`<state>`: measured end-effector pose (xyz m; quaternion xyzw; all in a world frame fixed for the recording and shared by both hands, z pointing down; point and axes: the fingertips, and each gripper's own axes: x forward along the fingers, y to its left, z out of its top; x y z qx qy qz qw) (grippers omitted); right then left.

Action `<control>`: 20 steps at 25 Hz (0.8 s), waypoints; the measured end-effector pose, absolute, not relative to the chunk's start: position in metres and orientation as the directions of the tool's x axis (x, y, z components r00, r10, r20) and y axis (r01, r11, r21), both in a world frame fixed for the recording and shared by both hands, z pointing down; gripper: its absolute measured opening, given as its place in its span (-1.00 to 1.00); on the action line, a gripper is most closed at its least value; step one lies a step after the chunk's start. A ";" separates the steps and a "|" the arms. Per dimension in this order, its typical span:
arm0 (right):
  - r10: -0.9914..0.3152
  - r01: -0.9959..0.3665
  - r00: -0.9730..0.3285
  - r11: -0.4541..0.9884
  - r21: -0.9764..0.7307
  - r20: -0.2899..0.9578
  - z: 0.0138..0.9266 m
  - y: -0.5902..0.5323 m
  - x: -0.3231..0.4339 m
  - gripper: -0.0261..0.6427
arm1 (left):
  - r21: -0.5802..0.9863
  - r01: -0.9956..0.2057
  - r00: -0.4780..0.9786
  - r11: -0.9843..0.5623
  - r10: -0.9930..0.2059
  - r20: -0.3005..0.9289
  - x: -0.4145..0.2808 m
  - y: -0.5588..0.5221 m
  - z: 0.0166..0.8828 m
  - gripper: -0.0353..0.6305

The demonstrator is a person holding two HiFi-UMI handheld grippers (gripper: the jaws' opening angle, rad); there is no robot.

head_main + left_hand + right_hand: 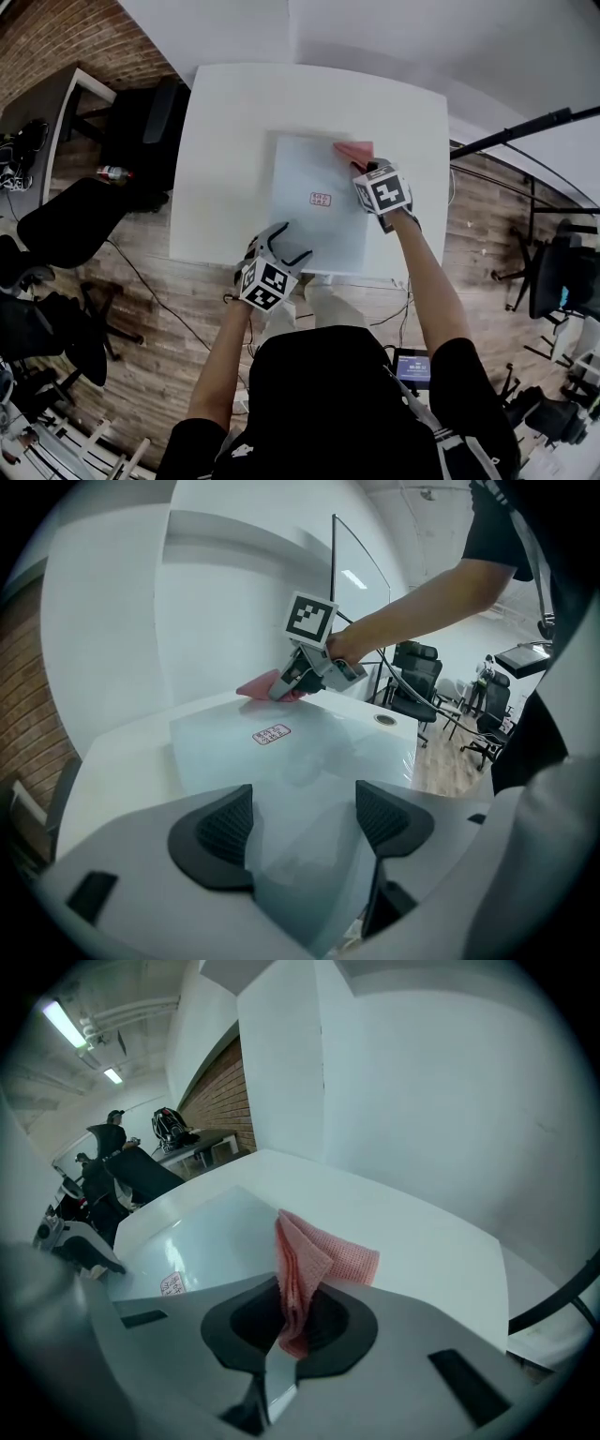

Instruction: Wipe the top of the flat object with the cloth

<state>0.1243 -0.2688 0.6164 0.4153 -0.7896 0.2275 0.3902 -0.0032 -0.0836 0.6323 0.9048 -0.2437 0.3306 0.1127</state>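
Pink and waffle-woven, the cloth (314,1258) looks soft, light and limp, folded into several layers. It will likely drape and bunch instead of pushing like a pad, so the sensible hold is on a gathered fold with a loose flap left to drag. That is the hold here: the right gripper (295,1321) has its jaws pressed together on the folded end. The free flap lies forward over the far right corner of the flat object (305,234).

The flat object is a pale, bluish, glossy sheet, thin and stiff by its look, perhaps glass or acrylic. It lies flat on the white table (225,141), right of the middle, and its near edge reaches the table's near edge. So smooth a surface is probably slippery, and the sheet may skate under a firm stroke or chip at a corner. It seems best steadied at an edge, not lifted. A small red-printed label (321,199) sits near the sheet's middle.

The left gripper (300,822) is at the sheet's near left corner with its jaws spread wide. The sheet's corner shows between the dark pads (225,829), and they are not clamped on it.

Counted: one cloth, one sheet bearing one label, one table and two grippers.
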 end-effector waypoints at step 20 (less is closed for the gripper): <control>-0.610 -0.816 -0.459 0.576 -0.036 0.647 0.499 -0.187 0.084 -0.79 | 0.125 -0.663 0.730 -0.738 -0.600 0.327 -0.020 -0.126 0.469 -0.55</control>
